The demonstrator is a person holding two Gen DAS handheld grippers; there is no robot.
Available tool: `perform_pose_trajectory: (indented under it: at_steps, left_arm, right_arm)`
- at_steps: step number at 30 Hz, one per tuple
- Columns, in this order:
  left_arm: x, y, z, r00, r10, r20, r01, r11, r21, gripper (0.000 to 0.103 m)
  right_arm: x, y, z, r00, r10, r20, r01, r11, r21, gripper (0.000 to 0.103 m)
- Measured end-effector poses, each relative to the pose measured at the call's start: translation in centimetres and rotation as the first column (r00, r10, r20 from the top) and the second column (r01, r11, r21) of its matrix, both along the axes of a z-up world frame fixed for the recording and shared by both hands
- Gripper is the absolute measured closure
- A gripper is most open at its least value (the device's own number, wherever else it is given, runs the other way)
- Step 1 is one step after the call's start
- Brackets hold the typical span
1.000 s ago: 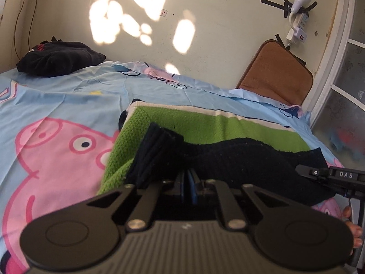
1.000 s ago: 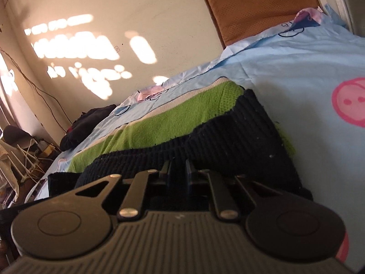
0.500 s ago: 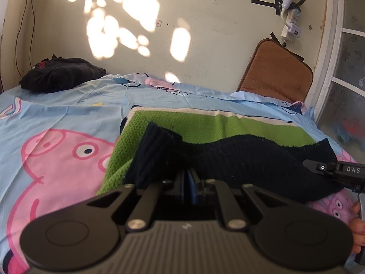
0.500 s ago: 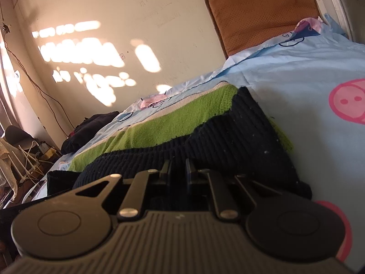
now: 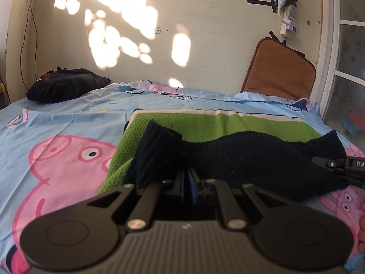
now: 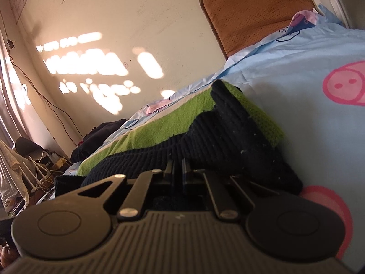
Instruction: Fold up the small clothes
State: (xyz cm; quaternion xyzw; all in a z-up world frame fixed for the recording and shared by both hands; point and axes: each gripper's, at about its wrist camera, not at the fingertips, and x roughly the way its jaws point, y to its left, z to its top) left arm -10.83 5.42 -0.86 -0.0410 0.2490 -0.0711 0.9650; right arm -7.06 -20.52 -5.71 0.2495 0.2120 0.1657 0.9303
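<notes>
Sunlit bedroom; bed covered by a pale blue sheet (image 5: 75,116) printed with pink cartoon pigs. On it lies the small knitted sweater (image 5: 228,127): green body, cream stripe along the far edge, navy lower part folded up over the green. It sits mid-bed, lengthwise across the sheet.

Left gripper (image 5: 188,178): fingers drawn close together, pinching the near navy edge at the ribbed hem. Right gripper (image 6: 178,171): fingers likewise narrow, clamped on the navy knit at the sweater's other end; its black body also pokes in at the right edge of the left wrist view, lettering partly visible.

Outward: dark bundle of clothing (image 5: 66,86) on the far left corner of the bed. Brown cushion (image 5: 278,73) propped upright against the wall at the far right corner. White power strip (image 5: 289,20) fixed to the wall above it with black tape. Blotches of sunlight on the cream wall (image 5: 205,11).
</notes>
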Motion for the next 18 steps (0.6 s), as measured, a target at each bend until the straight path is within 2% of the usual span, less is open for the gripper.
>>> perform_pose_trajectory:
  at_steps: [13,18]
  left_arm:
    - [-0.2,0.11,-0.03,1.0,-0.006,0.004,0.006,1.0,0.003,0.095]
    - [0.12,1.0,0.06,0.999,-0.032,-0.01,0.032,0.999,-0.035,0.095]
  right_arm:
    - [-0.17,0.5,0.04,1.0,-0.013,0.004,0.013,1.0,-0.021,0.096]
    - [-0.1,0.23,0.08,1.0,-0.014,-0.011,0.014,1.0,-0.002,0.096]
